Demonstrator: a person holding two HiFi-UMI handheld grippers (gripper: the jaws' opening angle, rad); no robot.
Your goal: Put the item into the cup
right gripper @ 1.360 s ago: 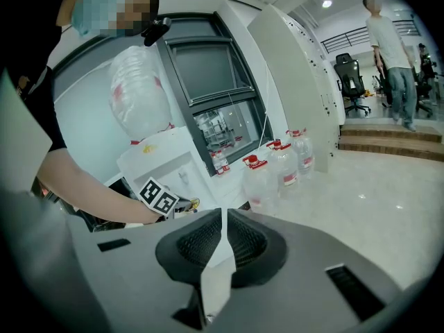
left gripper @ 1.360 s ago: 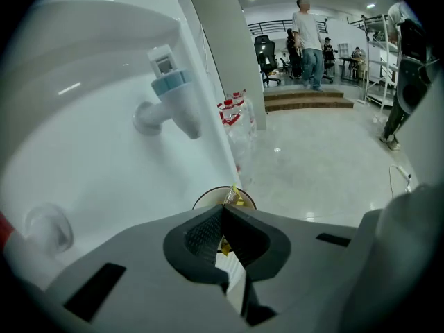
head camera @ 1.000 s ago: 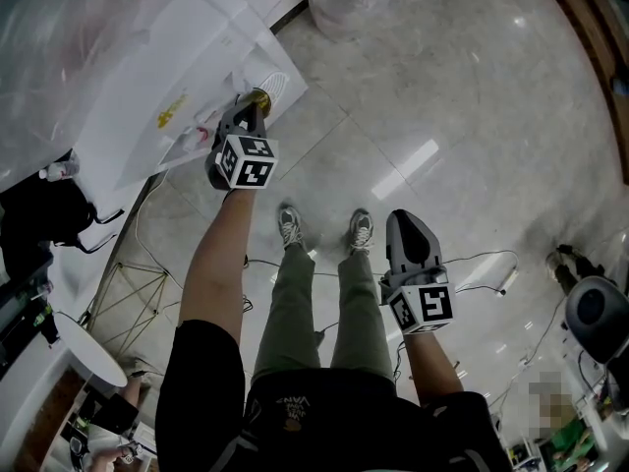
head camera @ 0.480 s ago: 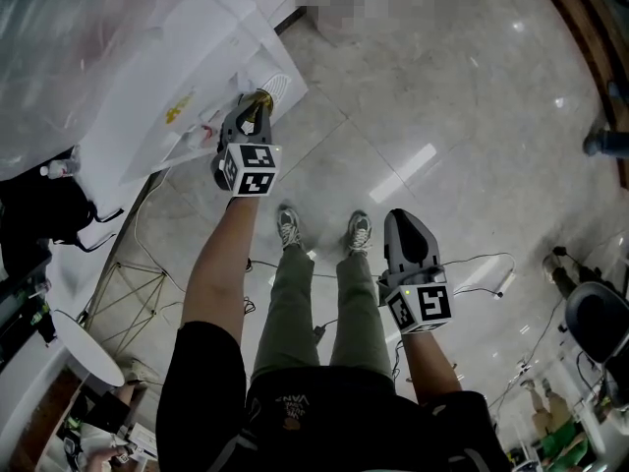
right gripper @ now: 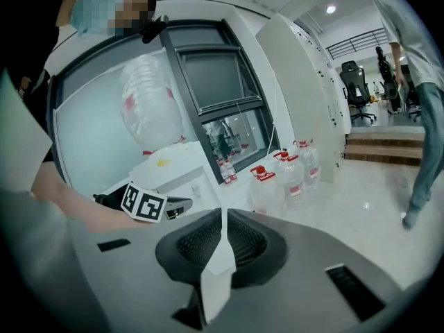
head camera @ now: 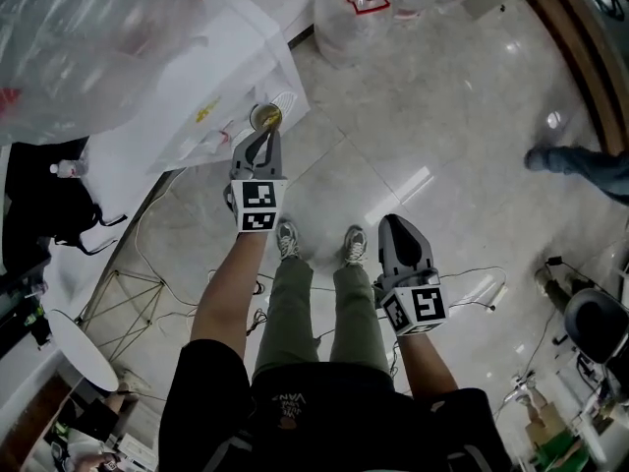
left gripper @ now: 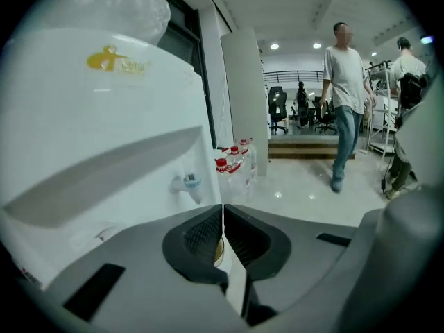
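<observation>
Grey ribbed pads of the left gripper (head camera: 263, 138) clamped on the thin wall of a round yellowish cup (head camera: 265, 117), held beside a smooth white water dispenser (left gripper: 104, 116), right gripper (head camera: 395, 226) closed on nothing, lowered over the glossy tiled floor (head camera: 442, 96).

No wording can be read with certainty.

- White water dispenser (left gripper: 104, 137): a yellow logo (left gripper: 118, 61) on its upper front. The characters beside it are too blurred to make out.
- Clear plastic water bottles (right gripper: 277, 179): red labels, print illegible.
- White marker cube (head camera: 257, 206) and second white marker cube (head camera: 421, 308): black square code patterns, no letters or numerals.
- Black shirt (head camera: 324, 416): pale print (head camera: 285, 400), too small to read.
</observation>
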